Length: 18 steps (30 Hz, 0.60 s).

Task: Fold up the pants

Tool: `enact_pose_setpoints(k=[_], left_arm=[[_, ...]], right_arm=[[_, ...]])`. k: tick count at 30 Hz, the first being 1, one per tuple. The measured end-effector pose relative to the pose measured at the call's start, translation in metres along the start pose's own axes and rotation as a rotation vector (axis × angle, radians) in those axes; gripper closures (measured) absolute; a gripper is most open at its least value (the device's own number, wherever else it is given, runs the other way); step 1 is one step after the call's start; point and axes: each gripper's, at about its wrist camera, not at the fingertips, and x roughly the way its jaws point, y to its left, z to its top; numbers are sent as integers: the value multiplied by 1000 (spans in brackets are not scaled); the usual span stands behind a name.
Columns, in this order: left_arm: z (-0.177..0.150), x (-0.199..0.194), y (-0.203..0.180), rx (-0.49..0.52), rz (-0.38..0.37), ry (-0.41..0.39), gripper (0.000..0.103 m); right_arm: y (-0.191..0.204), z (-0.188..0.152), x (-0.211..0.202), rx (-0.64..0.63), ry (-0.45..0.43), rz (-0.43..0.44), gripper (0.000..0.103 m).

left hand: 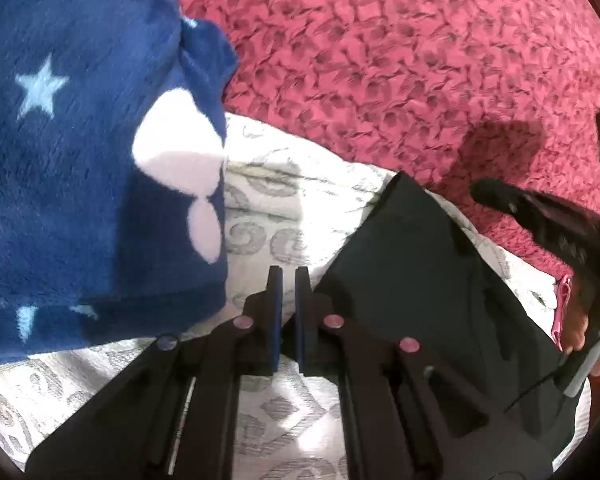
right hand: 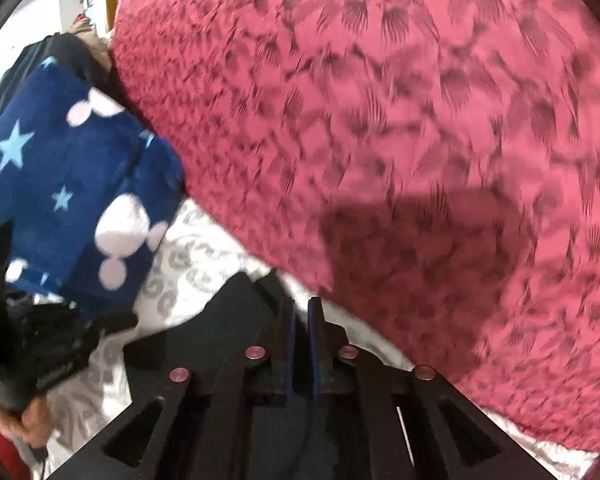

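Black pants (left hand: 400, 260) lie as a flat folded piece on the white patterned sheet (left hand: 268, 200); in the right wrist view they show as black cloth (right hand: 228, 320) under my fingers. My left gripper (left hand: 289, 280) is shut with nothing in it. Its tips hover over the sheet, just left of the pants' edge. My right gripper (right hand: 302, 312) is shut and empty, above the pants' far corner. In the left wrist view the right gripper (left hand: 482, 196) comes in from the right, jaws together, above the pants. The left gripper's body (right hand: 40, 352) shows at the lower left.
A blue fleece cloth (left hand: 80, 160) with stars and white mouse heads lies left of the pants (right hand: 80, 200). A red textured blanket (left hand: 400, 60) covers the bed beyond and to the right (right hand: 380, 140). A person's hand (left hand: 576, 332) holds the right gripper.
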Motion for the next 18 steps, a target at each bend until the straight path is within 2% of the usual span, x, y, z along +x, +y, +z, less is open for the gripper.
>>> enact_pose_setpoints(k=[1, 2, 3, 5, 8, 11, 15, 18], left_arm=[[0, 0, 0, -3, -10, 3, 94], [0, -2, -1, 1, -20, 1, 85], [1, -5, -1, 10, -25, -5, 70], [-1, -12, -11, 47, -20, -21, 56], [-5, -15, -41, 112, -65, -6, 55], [-18, -19, -83, 232, -133, 17, 55], [-58, -19, -147, 451, -161, 32, 54], [-81, -9, -174, 541, -137, 64, 54]], right_arm=[[-2, -6, -4, -12, 8, -13, 94], [-3, -9, -7, -16, 11, -21, 92], [-8, -16, -13, -9, 17, -31, 92], [-23, -33, -31, 41, 33, -31, 89], [-47, -72, -70, 118, 52, -44, 87], [-75, -132, -129, 192, 42, -107, 81], [-120, -246, -220, 409, 39, -224, 80], [-153, -345, -286, 592, 63, -381, 79]])
